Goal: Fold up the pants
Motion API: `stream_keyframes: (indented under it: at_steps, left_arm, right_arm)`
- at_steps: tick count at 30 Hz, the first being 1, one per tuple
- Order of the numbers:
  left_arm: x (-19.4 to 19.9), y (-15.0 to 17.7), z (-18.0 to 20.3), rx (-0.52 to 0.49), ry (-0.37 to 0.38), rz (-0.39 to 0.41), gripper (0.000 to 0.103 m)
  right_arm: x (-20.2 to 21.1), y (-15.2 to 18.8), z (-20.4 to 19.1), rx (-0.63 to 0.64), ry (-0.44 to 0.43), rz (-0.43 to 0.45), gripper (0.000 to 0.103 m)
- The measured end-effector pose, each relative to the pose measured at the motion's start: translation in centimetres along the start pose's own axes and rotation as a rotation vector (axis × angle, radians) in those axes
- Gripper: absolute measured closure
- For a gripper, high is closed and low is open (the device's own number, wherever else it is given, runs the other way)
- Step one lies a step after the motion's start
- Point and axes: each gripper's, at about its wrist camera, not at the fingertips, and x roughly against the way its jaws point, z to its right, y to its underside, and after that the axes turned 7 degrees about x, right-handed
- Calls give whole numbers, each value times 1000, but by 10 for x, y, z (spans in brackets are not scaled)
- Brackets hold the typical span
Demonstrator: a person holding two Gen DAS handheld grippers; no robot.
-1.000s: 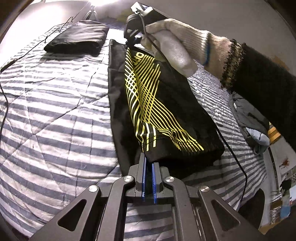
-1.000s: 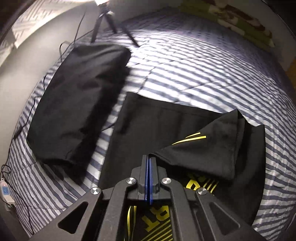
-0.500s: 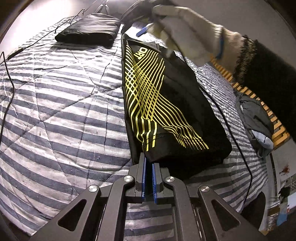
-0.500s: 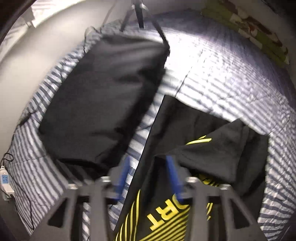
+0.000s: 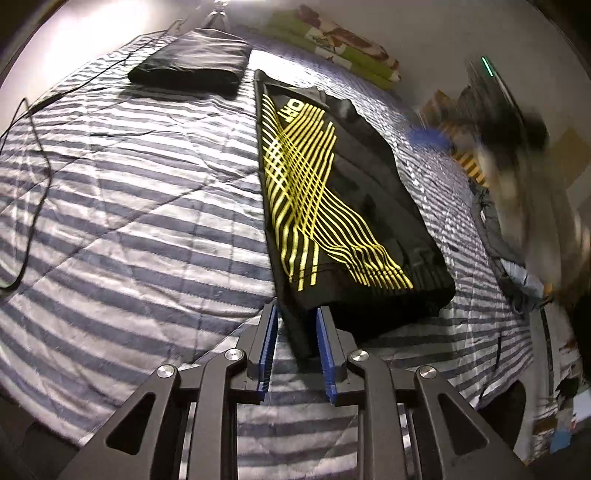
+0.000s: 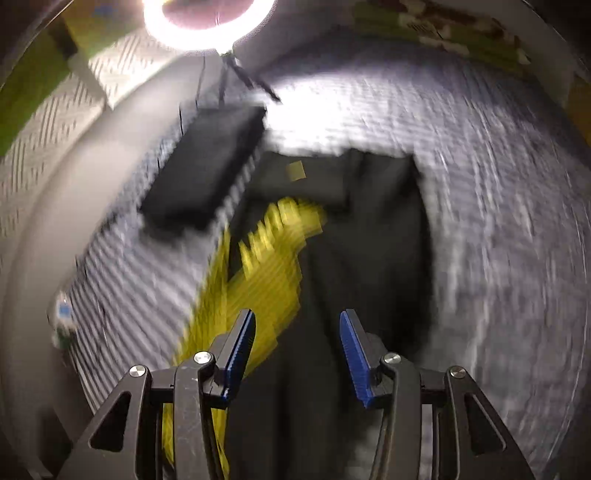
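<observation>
Both of my jaws stand apart at this moment. On my left gripper point(image 5: 295, 314) the jaws are opening, with a narrow gap; the near corner of the black pants point(image 5: 354, 206) lies between the blue pads point(image 5: 269, 350), and the cloth does not look pressed by them. On my right gripper point(image 6: 297, 325) the jaws are wider but closing a little, and nothing is between them (this view is strongly blurred, so fine details I cannot tell).

My pants lie folded long on the striped quilt point(image 5: 129, 206), as a narrow black strip that runs away from my left gripper toward the far side of the bed. A pattern of crossing yellow lines point(image 5: 314, 206) and some yellow letters face up. In the right wrist view the same pants point(image 6: 362, 258) are below my right gripper, which hangs above them, apart from the cloth.

Another folded black garment point(image 5: 192, 66) rests on the quilt near the far end of the pants, just beside them. A thin black cable point(image 5: 37, 177) lies over the quilt on the left. A ring light point(image 6: 207, 22) shines at the top of the right wrist view.
</observation>
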Motion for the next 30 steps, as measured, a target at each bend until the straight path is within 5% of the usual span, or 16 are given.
stream_keyframes:
  at_steps: [5, 8, 11, 13, 15, 20, 26, 30]
  left_arm:
    - [10, -19, 8, 19, 5, 36, 80]
    - [10, -40, 21, 14, 22, 64, 76]
    - [-11, -56, 31, 0, 13, -7, 69]
    - [-29, -56, 32, -15, -33, -71, 71]
    - [-40, -43, 27, -17, -75, -127, 92]
    - [-28, -26, 21, -10, -53, -142, 94]
    - [2, -91, 56, -122, -43, 2, 81]
    - [-30, -152, 82, -156, -47, -1, 67]
  right_arm:
    - [-11, 75, -4, -42, -81, -65, 67]
    - [-16, 89, -17, -7, -86, -78, 67]
    - [-21, 91, -27, 13, -106, -88, 67]
    - [-24, 92, -35, 51, -106, -103, 67]
    - [-26, 99, -42, 96, -86, -131, 67]
    - [-28, 130, -50, 166, -79, -182, 67]
    - [-1, 132, -51, 139, -83, -65, 67]
    - [-3, 135, -56, 151, -51, -32, 68]
